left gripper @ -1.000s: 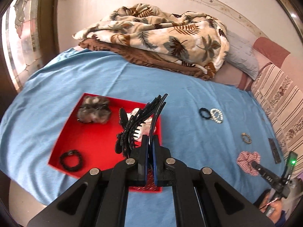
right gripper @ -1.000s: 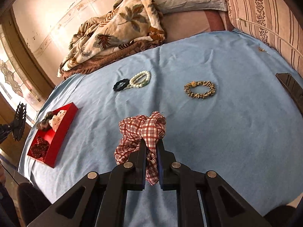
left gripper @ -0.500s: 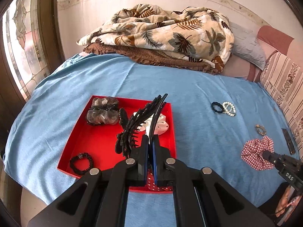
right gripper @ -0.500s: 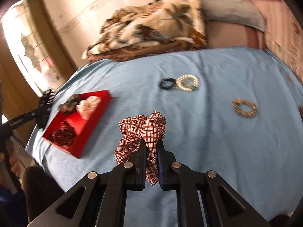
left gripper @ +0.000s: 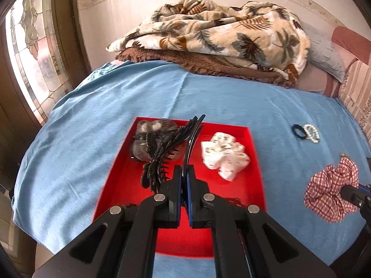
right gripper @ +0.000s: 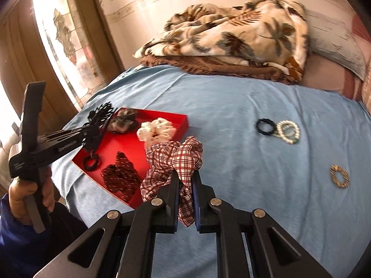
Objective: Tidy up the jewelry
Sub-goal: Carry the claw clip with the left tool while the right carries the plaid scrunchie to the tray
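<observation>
My left gripper is shut on a black claw hair clip and holds it above the red tray. The tray holds a grey scrunchie, a white scrunchie, a black hair tie and a dark red dotted scrunchie. My right gripper is shut on a red plaid scrunchie, held above the bed just right of the tray; it also shows in the left wrist view. A black hair tie, a pearl bracelet and a gold bracelet lie on the blue sheet.
A folded leaf-print blanket on a brown one lies at the far end of the bed, with a pillow to its right. A stained-glass window is on the left. The bed's near edge drops off below the tray.
My left gripper has moved forward over the tray with the clip. My right gripper has swung left toward the tray, carrying the plaid scrunchie.
</observation>
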The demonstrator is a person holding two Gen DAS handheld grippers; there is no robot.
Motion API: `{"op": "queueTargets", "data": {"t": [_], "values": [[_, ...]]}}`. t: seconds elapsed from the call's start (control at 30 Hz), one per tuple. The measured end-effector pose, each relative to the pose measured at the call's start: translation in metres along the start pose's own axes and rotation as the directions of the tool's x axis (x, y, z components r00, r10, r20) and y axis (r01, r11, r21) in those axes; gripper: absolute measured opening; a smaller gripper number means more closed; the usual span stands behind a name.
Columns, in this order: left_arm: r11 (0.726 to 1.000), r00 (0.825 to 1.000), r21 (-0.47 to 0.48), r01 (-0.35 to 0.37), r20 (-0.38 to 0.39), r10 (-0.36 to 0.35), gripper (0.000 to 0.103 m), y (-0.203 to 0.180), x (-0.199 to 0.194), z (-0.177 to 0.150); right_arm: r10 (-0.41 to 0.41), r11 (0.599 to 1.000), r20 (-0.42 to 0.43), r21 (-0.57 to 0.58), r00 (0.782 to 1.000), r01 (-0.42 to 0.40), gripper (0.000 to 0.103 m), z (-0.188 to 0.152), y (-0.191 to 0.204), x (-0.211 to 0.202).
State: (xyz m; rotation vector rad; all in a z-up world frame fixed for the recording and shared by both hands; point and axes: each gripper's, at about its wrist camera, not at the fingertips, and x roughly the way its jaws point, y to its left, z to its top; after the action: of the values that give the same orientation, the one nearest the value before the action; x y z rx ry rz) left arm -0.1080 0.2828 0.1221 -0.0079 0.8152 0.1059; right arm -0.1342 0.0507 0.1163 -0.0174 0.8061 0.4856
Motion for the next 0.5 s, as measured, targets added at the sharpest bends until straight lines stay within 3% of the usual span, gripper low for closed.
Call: {"op": "queueTargets", "data": {"t": [0.37, 0.5], "values": [[0.993, 1.000, -0.115, 0.014, -0.007, -0.015, 0.004, 0.053, 0.022, -0.005, 0.022, 0.996, -0.034, -0.086, 0.999, -0.025, 0.011, 0.030, 0.050, 0.042], [0.978, 0.997, -0.194, 0.073, -0.013, -0.077, 0.004, 0.073, 0.025, -0.007, 0.032, 0.995, -0.049, -0.095, 0.998, -0.036, 0.011, 0.039, 0.060, 0.056]]}}
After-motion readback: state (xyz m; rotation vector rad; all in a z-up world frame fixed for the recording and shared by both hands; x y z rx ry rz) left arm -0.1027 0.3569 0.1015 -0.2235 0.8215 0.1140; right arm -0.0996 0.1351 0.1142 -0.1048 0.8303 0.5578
